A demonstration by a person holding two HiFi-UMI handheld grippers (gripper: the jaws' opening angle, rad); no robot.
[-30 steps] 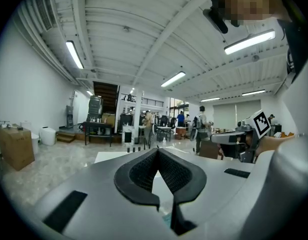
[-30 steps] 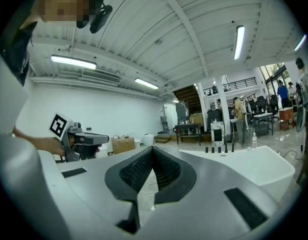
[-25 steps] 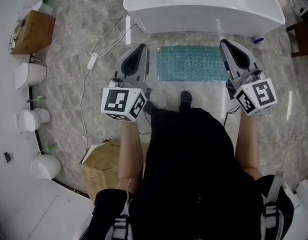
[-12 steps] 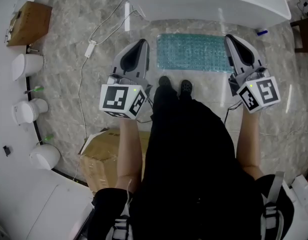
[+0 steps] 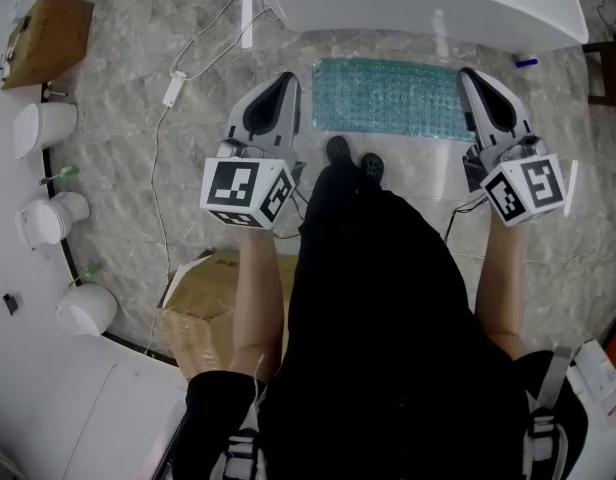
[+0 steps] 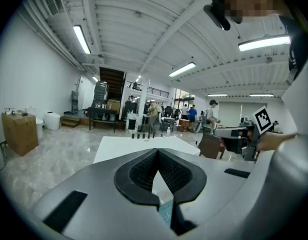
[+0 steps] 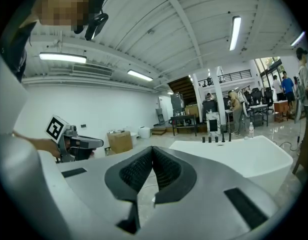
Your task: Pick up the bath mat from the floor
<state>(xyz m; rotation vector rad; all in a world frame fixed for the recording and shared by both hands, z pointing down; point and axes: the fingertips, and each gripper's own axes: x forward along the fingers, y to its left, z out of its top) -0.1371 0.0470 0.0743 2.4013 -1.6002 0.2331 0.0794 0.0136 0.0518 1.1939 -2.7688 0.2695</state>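
1. Here's the bath mat (image 5: 388, 98), flat on the floor (image 5: 138, 198) with its long far edge running just in front of the bathtub (image 5: 408, 3). That's where you'd expect it, for feet stepping out. Nothing is touching it.
2. The person stands square to it, both shoes (image 5: 338, 150) at the middle of the mat's near long edge. I'd read that as lining up for a two-handed lift.
3. The left hand-held gripper (image 5: 282, 83) is clenched, pads pressed tip to tip with nothing between them. It hangs off the mat's left short edge, beside it rather than over it. A sliver of the teal mat peeks below its jaws in the left gripper view.
4. The right hand-held gripper (image 5: 473, 78) mirrors it, also clenched and empty, up by the mat's right short edge. One tool at each end suggests the plan is to take the mat by its two ends.
5. Both forearms reach forward, roughly parallel, marker cubes toward the body and noses toward the bathtub. Each gripper's own view looks out across the tub rim and up to the ceiling, so the tools are aimed outward, not down.
6. My call is that the grab hasn't begun. The person would have to bend, tip both noses down and open the jaws first.
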